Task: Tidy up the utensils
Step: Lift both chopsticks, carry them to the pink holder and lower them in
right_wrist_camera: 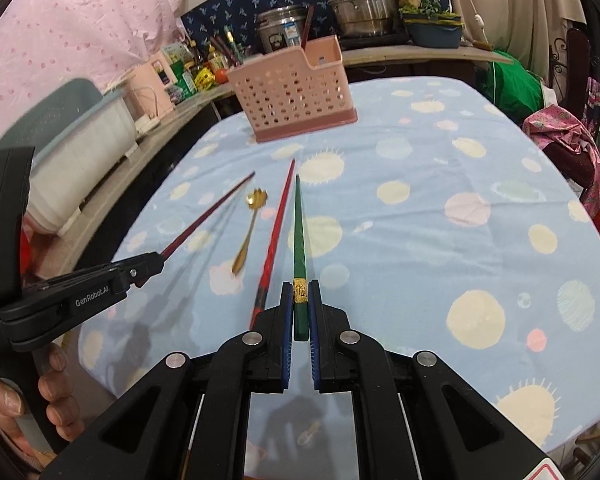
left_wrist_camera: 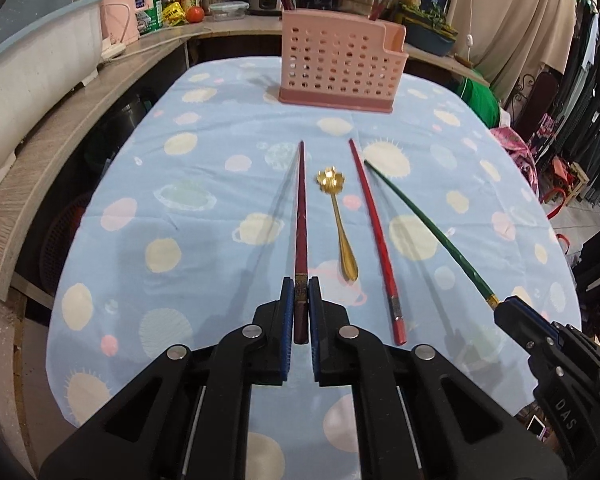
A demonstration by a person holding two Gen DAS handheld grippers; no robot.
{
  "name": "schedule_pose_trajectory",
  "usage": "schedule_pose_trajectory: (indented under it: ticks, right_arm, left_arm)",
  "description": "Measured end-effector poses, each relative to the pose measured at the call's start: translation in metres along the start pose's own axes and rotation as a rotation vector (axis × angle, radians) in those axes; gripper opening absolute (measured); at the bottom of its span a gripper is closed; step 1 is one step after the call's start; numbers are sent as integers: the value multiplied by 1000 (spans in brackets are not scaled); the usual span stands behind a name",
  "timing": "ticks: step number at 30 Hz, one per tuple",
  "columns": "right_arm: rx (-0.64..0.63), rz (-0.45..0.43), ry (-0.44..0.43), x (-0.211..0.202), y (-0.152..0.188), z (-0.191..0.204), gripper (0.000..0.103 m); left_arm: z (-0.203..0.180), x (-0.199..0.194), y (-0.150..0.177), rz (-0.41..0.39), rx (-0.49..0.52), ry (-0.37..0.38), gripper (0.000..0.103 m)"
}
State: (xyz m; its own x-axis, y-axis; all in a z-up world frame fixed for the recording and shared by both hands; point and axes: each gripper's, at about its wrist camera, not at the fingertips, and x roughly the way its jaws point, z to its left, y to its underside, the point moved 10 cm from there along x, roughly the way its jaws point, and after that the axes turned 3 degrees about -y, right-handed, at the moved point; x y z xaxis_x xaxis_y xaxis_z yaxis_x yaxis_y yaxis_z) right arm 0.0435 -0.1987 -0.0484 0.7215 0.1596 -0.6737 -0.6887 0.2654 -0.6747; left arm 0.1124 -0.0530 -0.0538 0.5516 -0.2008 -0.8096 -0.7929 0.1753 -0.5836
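A pink perforated utensil holder (left_wrist_camera: 338, 68) stands at the far side of the blue spotted tablecloth (left_wrist_camera: 204, 168); it also shows in the right wrist view (right_wrist_camera: 292, 92). My left gripper (left_wrist_camera: 300, 286) is shut on the thick end of a dark red chopstick (left_wrist_camera: 300, 216), held above the cloth. My right gripper (right_wrist_camera: 300, 290) is shut on a green chopstick (right_wrist_camera: 299, 232), also lifted. A gold flower-bowl spoon (left_wrist_camera: 338, 216) and a bright red chopstick (left_wrist_camera: 374, 232) lie on the cloth between them.
A wooden counter (left_wrist_camera: 60, 120) curves along the left with a white-and-blue tub (left_wrist_camera: 32, 68), bottles and pots behind. Clothes and a chair (right_wrist_camera: 572, 136) crowd the right side. The holder has chopsticks standing in it.
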Motion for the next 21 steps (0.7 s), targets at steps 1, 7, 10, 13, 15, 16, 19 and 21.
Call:
schedule_pose_trajectory:
  ticks: [1, 7, 10, 13, 15, 16, 19, 21]
  right_arm:
    - [0, -12, 0, -4, -6, 0, 7]
    - [11, -96, -13, -28, -47, -1, 7]
    - [8, -136, -16, -37, -68, -1, 7]
    - [-2, -178, -15, -46, -88, 0, 7]
    - [-9, -200, -15, -50, -99, 1, 7]
    - [-11, -208, -15, -51, -104, 1, 7]
    - [-18, -234, -17, -55, -119, 1, 7]
    - [-24, -250, -19, -57, -129, 2, 7]
  left_arm:
    - [0, -4, -4, -7, -1, 2, 7]
    - [-2, -28, -32, -52, -6, 15, 7]
    - [-3, -35, -43, -68, -5, 15, 7]
    - [-3, -40, -55, -80, -9, 16, 7]
    - [-3, -43, -63, -90, -13, 17, 7]
    - [-2, -44, -66, -94, -15, 17, 7]
    - [-1, -47, -76, -108, -17, 15, 7]
    - [-2, -48, -84, -113, -15, 18, 7]
